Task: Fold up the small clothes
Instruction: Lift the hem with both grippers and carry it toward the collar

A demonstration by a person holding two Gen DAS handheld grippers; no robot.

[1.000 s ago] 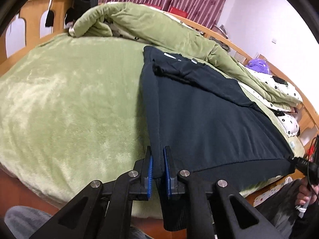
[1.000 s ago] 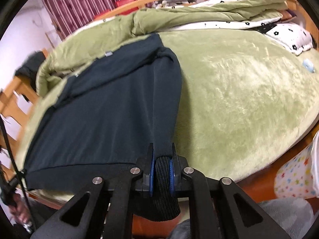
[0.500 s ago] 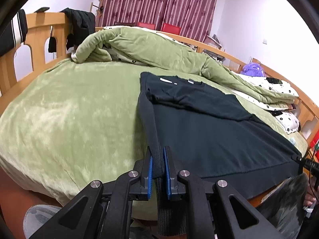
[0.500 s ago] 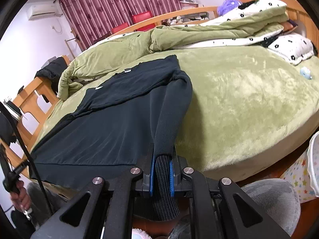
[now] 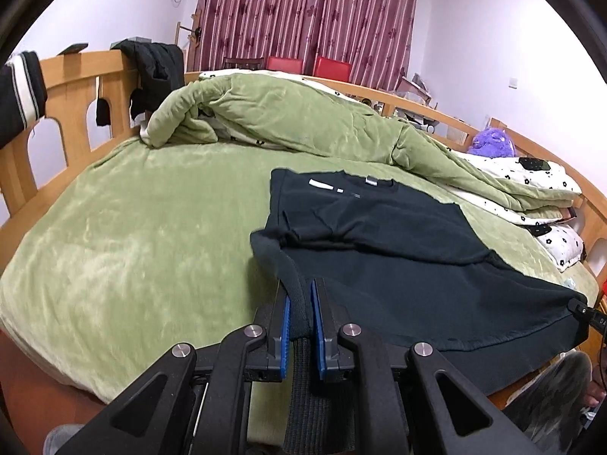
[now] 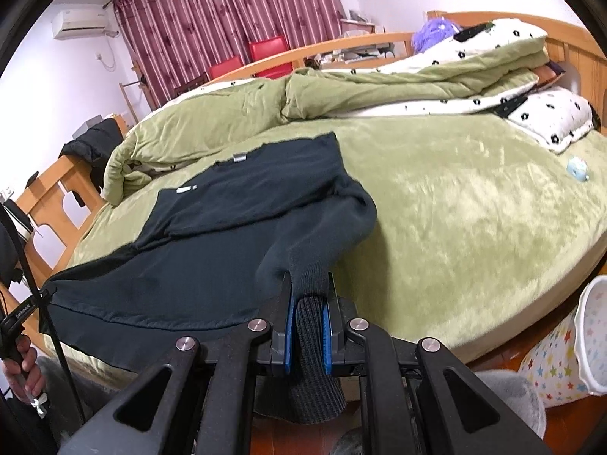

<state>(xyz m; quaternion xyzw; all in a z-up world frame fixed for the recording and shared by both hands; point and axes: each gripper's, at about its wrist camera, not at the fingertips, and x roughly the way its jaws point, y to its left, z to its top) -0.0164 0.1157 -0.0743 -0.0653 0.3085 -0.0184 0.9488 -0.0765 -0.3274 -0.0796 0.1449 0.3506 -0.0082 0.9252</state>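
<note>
Your left hand-held gripper (image 5: pixel 300 313) is clamped on one ribbed cuff of the dark sweatshirt (image 5: pixel 398 250); your right hand-held gripper (image 6: pixel 308 316) is clamped on the other. Sweatshirt lies at the green bed's (image 5: pixel 132 235) near edge.

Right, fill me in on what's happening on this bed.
A person holding a gripper in each hand is folding a dark sweatshirt spread on the green blanket. The left gripper is shut on the ribbed cuff of one sleeve, and the right gripper is shut on the other sleeve's cuff. Both cuffs are at the near edge of the bed, beside the hem. The body lies mostly flat, collar toward the rumpled green duvet. No sleeve is folded across the body yet.
</note>
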